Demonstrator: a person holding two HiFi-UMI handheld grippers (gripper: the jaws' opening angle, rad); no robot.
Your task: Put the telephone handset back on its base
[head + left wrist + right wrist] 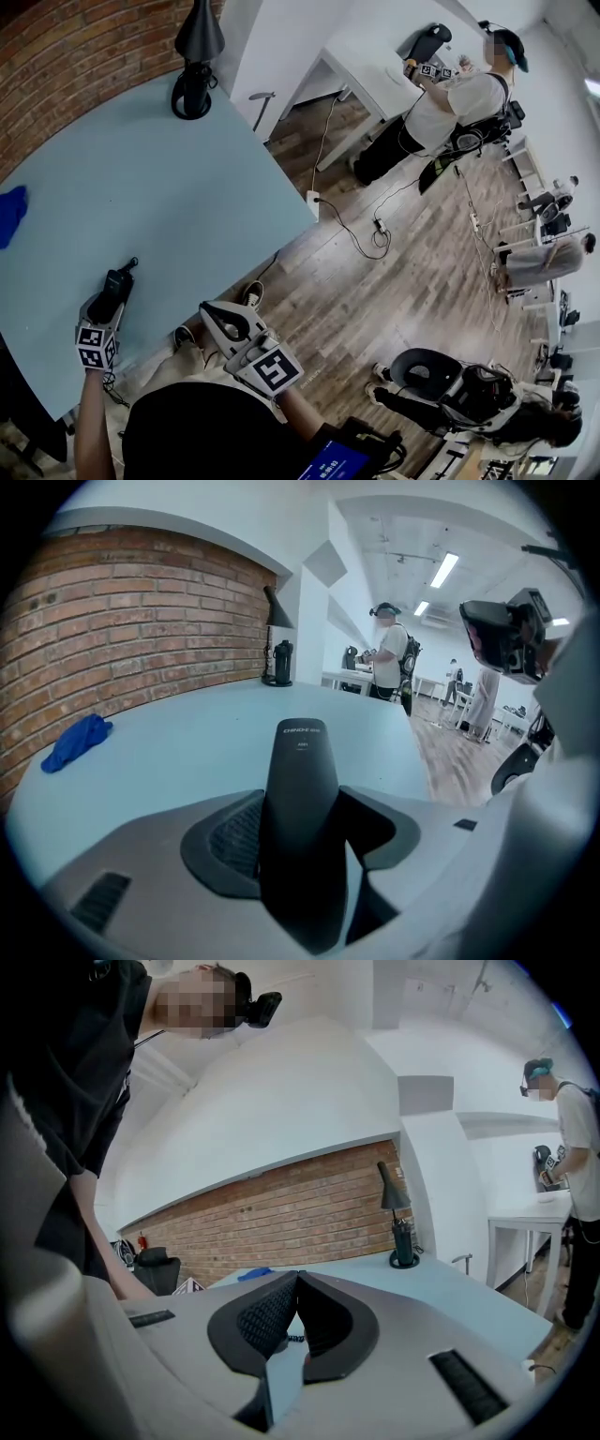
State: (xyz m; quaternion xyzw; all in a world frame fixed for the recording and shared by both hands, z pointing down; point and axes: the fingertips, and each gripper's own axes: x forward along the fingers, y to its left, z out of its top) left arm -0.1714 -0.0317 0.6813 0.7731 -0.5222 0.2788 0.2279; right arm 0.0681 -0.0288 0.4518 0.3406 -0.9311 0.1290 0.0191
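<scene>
My right gripper lower centre, jaws pressed together — empty, my left gripper lower left, clamped on the black handset above the blue table.

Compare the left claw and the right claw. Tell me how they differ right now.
The left claw is clamped on the black handset, its jaws held apart by it. The right claw holds nothing, its jaws touching at the tips. The left claw sits over the blue table, while the right claw hangs off its near edge. Both have dark ribbed pads.
</scene>
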